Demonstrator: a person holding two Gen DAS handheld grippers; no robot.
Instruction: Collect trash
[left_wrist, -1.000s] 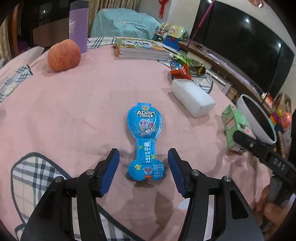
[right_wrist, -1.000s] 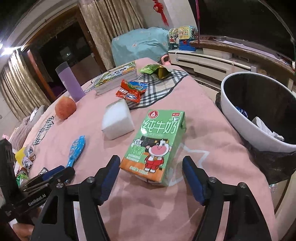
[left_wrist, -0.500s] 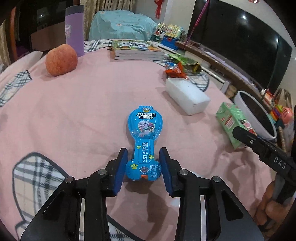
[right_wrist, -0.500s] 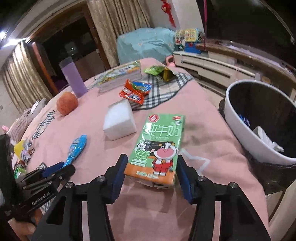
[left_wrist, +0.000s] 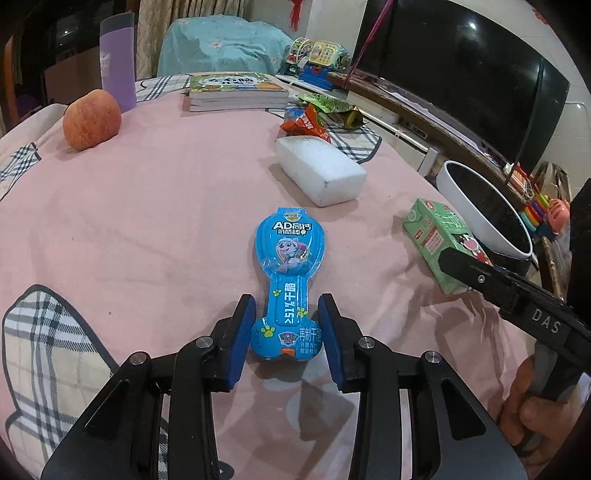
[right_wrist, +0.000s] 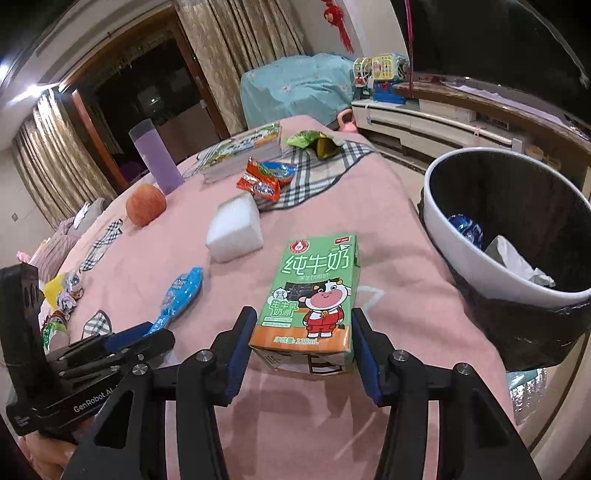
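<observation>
A blue snack packet (left_wrist: 290, 273) lies on the pink tablecloth. My left gripper (left_wrist: 286, 332) is shut on its near end, pads touching both sides. It also shows in the right wrist view (right_wrist: 177, 299). A green milk carton (right_wrist: 314, 299) lies flat near the table's right edge. My right gripper (right_wrist: 301, 349) is shut on its near end. The carton also shows in the left wrist view (left_wrist: 439, 240). A white trash bin (right_wrist: 465, 254) with a black liner stands just off the table's right edge and holds some trash.
A white foam block (left_wrist: 319, 173), a red snack wrapper (left_wrist: 304, 123), a green wrapper (left_wrist: 328, 107), a stack of books (left_wrist: 236, 92), an apple (left_wrist: 91, 120) and a purple cup (left_wrist: 118, 62) stand farther back. More wrappers (right_wrist: 62, 295) lie at the table's left edge.
Both grippers have closed from wide open: the left onto the blue packet's near end, the right onto the milk carton's near end. Both moved slightly forward.
</observation>
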